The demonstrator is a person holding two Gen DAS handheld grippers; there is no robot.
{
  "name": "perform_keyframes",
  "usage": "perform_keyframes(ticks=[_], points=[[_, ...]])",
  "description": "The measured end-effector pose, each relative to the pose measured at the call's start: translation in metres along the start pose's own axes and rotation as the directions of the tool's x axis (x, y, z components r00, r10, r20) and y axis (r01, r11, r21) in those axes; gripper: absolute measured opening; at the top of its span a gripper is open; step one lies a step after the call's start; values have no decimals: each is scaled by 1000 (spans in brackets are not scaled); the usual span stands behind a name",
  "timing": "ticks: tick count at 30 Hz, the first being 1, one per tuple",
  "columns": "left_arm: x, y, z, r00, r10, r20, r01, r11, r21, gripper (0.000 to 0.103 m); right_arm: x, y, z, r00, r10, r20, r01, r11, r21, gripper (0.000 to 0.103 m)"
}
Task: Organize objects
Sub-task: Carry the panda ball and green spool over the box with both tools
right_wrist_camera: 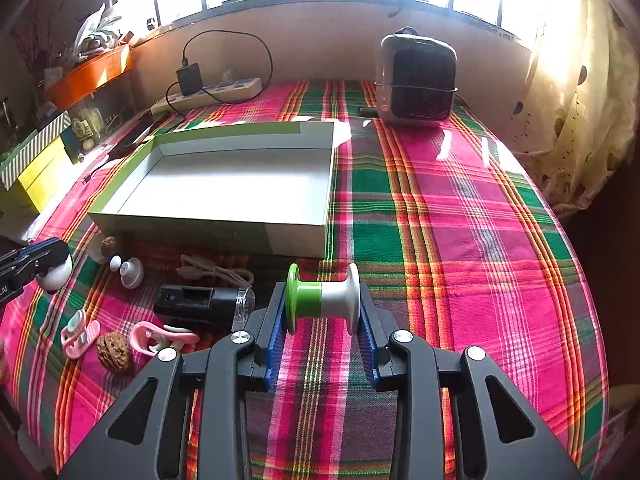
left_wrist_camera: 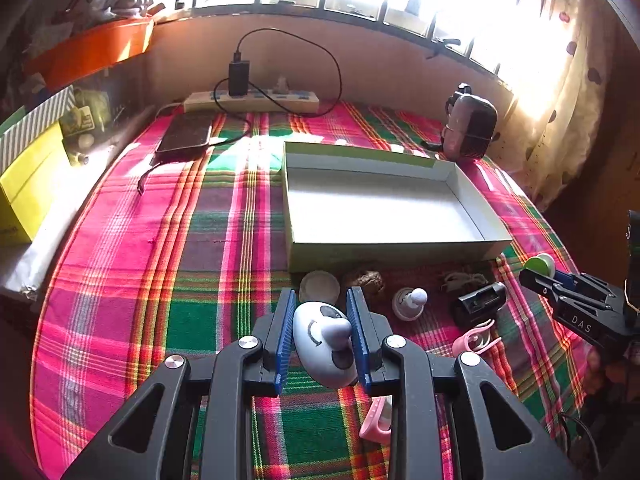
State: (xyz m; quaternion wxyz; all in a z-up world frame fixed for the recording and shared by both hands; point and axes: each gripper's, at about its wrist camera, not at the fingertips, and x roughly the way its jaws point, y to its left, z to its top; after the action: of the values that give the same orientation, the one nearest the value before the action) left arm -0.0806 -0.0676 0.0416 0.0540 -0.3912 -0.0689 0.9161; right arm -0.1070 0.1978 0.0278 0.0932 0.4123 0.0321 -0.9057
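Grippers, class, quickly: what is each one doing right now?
Left gripper: shut on the white egg-shaped toy with a face.
Right gripper: shut on the green-and-white spool.

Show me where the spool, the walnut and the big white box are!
spool [right_wrist_camera: 323, 298]: right wrist view, on its middle, where green meets white.
walnut [right_wrist_camera: 114, 351]: right wrist view, on its wrinkled shell.
white box [right_wrist_camera: 224, 225]: right wrist view, on its near wall.

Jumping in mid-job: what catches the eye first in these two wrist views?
The left gripper grips a white egg-shaped toy and the right gripper a green-and-white spool. Behind them an empty white box lies open on the bright plaid cloth.
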Motion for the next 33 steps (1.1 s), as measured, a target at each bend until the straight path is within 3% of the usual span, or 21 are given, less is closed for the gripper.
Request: perform_keyframes(ticks=[15, 33], points=[[32, -16, 59, 997, -72, -10, 73, 996, 42, 24, 10, 16, 56, 998, 64, 26, -63, 997, -44, 33], [109, -16, 106, 997, -34, -69, 37, 998, 46, 24, 82, 24, 110, 995, 93, -32, -94, 994, -63, 33]])
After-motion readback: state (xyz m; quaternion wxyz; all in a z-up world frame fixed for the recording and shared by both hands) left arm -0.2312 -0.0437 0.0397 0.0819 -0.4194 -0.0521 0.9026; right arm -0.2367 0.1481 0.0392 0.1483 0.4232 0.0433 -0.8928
